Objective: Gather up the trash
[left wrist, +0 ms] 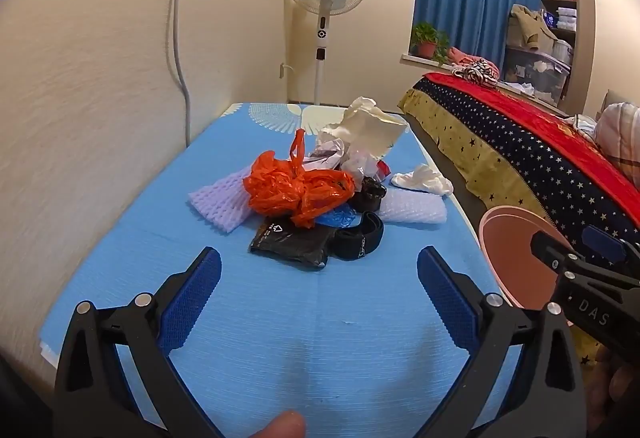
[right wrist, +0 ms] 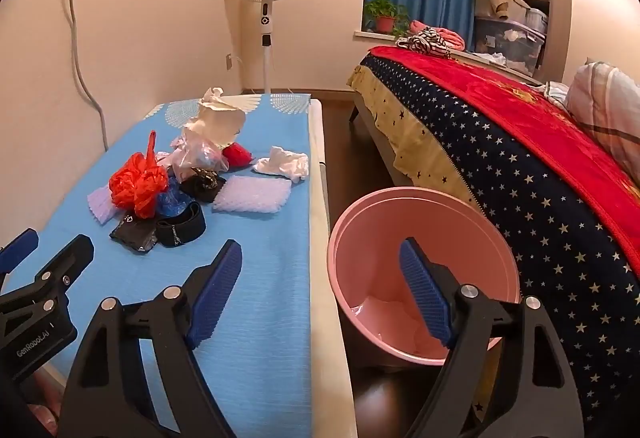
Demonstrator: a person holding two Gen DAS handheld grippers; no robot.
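Trash pile (left wrist: pixel 320 194) sits mid-worktop (left wrist: pixel 280 318), orange bag (left wrist: pixel 296 190) on top. Left gripper (left wrist: pixel 320 278) and right gripper (right wrist: pixel 320 274) both spread wide, empty. Pink bin (right wrist: pixel 400 238) beside the worktop.

Plastic, foam and cloth on a matt blue cover

The table cover (left wrist: pixel 280 318) looks matt with a fine ribbed texture. The orange bag (left wrist: pixel 296 190) is thin, crinkled, glossy plastic; the black pouch (left wrist: pixel 288 242) is shiny plastic film. The foam net (left wrist: pixel 220 202) is soft and meshed. The pink bin (right wrist: pixel 376 238) is smooth plastic. The gripper pads (left wrist: pixel 192 298) are blue and ribbed, with metal pins.
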